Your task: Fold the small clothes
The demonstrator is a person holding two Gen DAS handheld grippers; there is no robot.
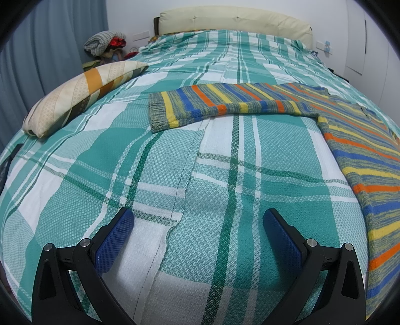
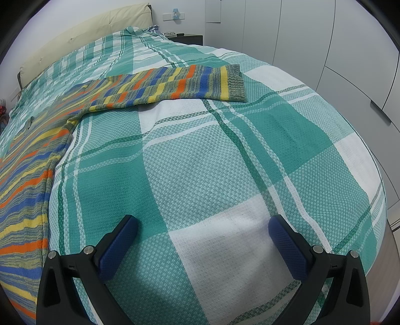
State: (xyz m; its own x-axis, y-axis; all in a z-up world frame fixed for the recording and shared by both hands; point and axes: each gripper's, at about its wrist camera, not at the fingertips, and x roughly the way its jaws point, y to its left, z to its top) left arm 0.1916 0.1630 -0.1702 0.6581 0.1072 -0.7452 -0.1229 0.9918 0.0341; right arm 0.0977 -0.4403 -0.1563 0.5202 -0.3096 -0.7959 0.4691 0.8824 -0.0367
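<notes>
A striped knit sweater (image 1: 360,155) in blue, orange, yellow and grey lies flat on the bed. In the left wrist view its body runs down the right side and one sleeve (image 1: 220,105) stretches left, ending in a ribbed cuff (image 1: 156,116). My left gripper (image 1: 198,220) hovers open over bare bedspread, well short of that sleeve. In the right wrist view the sweater (image 2: 27,175) fills the left edge and its other sleeve (image 2: 175,85) reaches right to a cuff (image 2: 236,83). My right gripper (image 2: 203,226) is open above the bedspread, holding nothing.
The bed carries a teal and white plaid bedspread (image 1: 175,162) with a cream headboard (image 1: 235,20). A striped pillow (image 1: 82,97) lies at the left, with piled clothes (image 1: 105,42) behind it. White wardrobe doors (image 2: 337,62) stand beyond the bed's right edge.
</notes>
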